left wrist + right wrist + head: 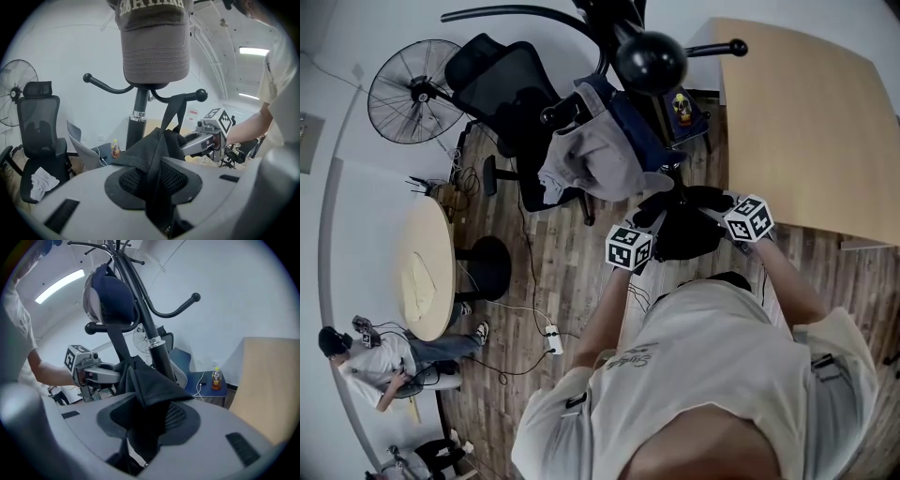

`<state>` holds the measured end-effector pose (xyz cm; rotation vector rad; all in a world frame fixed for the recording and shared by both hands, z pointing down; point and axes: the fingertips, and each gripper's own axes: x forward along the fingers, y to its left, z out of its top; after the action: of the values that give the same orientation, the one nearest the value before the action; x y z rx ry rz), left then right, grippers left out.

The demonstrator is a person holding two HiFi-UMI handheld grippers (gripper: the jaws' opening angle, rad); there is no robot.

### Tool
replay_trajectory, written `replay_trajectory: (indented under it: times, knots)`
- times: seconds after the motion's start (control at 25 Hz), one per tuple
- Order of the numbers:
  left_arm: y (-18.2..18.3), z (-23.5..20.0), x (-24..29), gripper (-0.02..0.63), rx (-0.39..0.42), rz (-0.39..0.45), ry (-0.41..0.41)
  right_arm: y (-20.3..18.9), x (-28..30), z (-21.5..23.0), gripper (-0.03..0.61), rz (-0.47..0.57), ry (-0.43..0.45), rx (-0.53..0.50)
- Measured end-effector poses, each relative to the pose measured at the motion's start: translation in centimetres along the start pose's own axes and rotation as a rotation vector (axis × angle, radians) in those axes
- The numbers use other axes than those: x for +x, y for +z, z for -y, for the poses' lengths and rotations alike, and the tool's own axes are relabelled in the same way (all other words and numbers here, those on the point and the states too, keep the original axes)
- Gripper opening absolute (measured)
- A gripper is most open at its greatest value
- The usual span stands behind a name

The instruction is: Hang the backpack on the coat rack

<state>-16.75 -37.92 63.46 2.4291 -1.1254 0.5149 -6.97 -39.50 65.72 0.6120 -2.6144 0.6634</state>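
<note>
A black fabric backpack (689,234), its strap looped over an arm of the black metal coat rack (157,348), is clamped by the left hand-held gripper (157,185); the right hand-held gripper (147,420) is seen spread loosely around its fabric.

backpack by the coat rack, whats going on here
A person holds a gripper in each hand and is hanging a black backpack on the coat rack. Its strap already runs up over one of the rack's arms. The left gripper is clamped on the backpack's fabric. The right gripper has its fingers parted, with fabric lying between them, so the bag seems about to be let go.
</note>
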Motion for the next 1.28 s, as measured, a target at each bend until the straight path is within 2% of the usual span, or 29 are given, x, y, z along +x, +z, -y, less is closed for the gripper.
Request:
replay_trajectory:
  times: [0.2,0.36,0.48,0.64,0.72,0.76,0.88,1.04,1.16,1.28]
  knots:
    - [-0.3,-0.4,-0.1,0.086,-0.012,-0.045,0.051,-0.1,-1.1,0.6,0.161,-0.019,-0.060,0.004]
    - [-0.9,-0.4,-1.3,0.123,-0.045,-0.058,0.106,-0.6,-4.3,0.5,0.155,0.007,-0.094,0.026]
    - [-0.7,-0.7,-2.8,0.126,-0.049,-0.052,0.164,0.1,-6.4,-0.4,0.121,0.046,-0.098,0.006]
    - [-0.1,-0.2,-4.7,0.108,0.007,-0.025,0.263,1.8,-9.0,-1.3,-0.006,0.129,-0.150,-0.047]
    - [0.1,0.5,-5.9,0.063,0.024,-0.020,0.285,2.3,-9.9,-2.2,-0.006,0.164,-0.157,-0.060]
    - [0.3,1.0,-6.5,0.040,0.021,-0.011,0.283,2.5,-10.3,-2.8,-0.006,0.175,-0.156,-0.068]
    - [1.5,2.5,-7.4,0.031,-0.010,0.039,0.247,3.2,-11.4,-4.0,-0.006,0.188,-0.179,-0.122]
    - [3.5,4.0,-8.7,0.029,-0.021,0.108,0.232,4.7,-12.1,-4.9,-0.006,0.186,-0.238,-0.266]
    - [5.0,5.5,-10.1,0.029,-0.013,0.161,0.227,6.5,-12.8,-6.3,-0.006,0.215,-0.221,-0.315]
    - [5.8,6.4,-10.5,0.029,0.007,0.175,0.196,8.8,-13.9,-7.9,-0.006,0.264,-0.202,-0.339]
